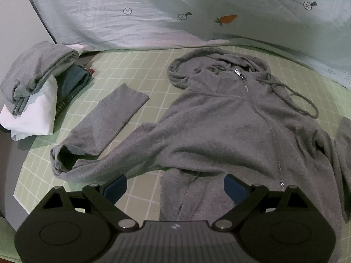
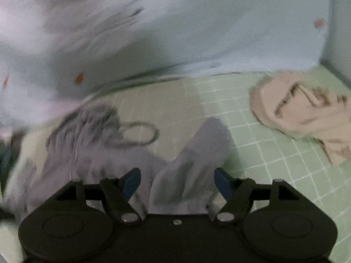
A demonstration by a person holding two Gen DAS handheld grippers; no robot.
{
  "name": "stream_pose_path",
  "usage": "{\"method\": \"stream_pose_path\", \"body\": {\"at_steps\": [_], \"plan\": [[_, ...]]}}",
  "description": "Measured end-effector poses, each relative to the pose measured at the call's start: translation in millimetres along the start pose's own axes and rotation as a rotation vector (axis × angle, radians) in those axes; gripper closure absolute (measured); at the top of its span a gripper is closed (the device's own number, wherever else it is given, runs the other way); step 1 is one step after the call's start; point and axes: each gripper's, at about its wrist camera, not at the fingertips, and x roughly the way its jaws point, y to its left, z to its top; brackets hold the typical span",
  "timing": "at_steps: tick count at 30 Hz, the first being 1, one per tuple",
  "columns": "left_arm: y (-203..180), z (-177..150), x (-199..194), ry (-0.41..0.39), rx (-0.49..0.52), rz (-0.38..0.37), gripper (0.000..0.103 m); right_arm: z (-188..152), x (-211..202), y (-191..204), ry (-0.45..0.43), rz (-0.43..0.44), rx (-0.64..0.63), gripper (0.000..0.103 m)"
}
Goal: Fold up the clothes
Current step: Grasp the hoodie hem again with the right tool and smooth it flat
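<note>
A grey zip hoodie [image 1: 219,127] lies face up on the green grid mat [image 1: 136,70], with its hood [image 1: 217,61] toward the back. Its one sleeve [image 1: 105,127] is bent back on itself at the left. My left gripper [image 1: 175,186] stands open over the hoodie's lower part, and the pads touch nothing. The right wrist view is blurred. There my right gripper [image 2: 177,184] is open, with the hoodie's other sleeve [image 2: 197,153] lying loose between the pads. A drawstring loop [image 2: 140,133] lies beyond it.
A pile of folded clothes [image 1: 37,83] sits at the mat's left edge. A pale sheet with carrot prints [image 1: 175,11] rises behind the mat. A crumpled beige garment [image 2: 302,109] lies at the right on the mat.
</note>
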Motion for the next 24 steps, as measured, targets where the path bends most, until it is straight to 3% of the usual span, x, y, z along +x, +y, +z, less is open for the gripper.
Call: {"method": "stream_pose_path", "body": {"at_steps": [6,12,13,14,16,19,24], "plan": [[-3,-1,4,0.024,0.01,0.02,0.008,15,28,-29,-0.026,-0.023,0.119,0.028],[-8,-1,0,0.022,0.03,0.032,0.008,17,74,-40,0.041,-0.05,0.121,0.031],[-9,0,0,0.02,0.032,0.033,0.008,17,81,-43,0.058,-0.045,0.129,0.042],[-10,0,-1,0.018,0.033,0.034,0.008,16,88,-46,0.074,-0.041,0.137,0.069],[-12,2,-1,0.015,0.034,0.033,0.008,15,84,-54,0.067,-0.007,0.173,0.094],[-16,3,-1,0.01,0.037,0.023,0.008,14,49,-61,-0.065,-0.062,0.18,0.095],[-25,3,-2,0.004,0.063,-0.006,0.008,7,-26,-82,-0.268,-0.327,0.098,0.096]]}}
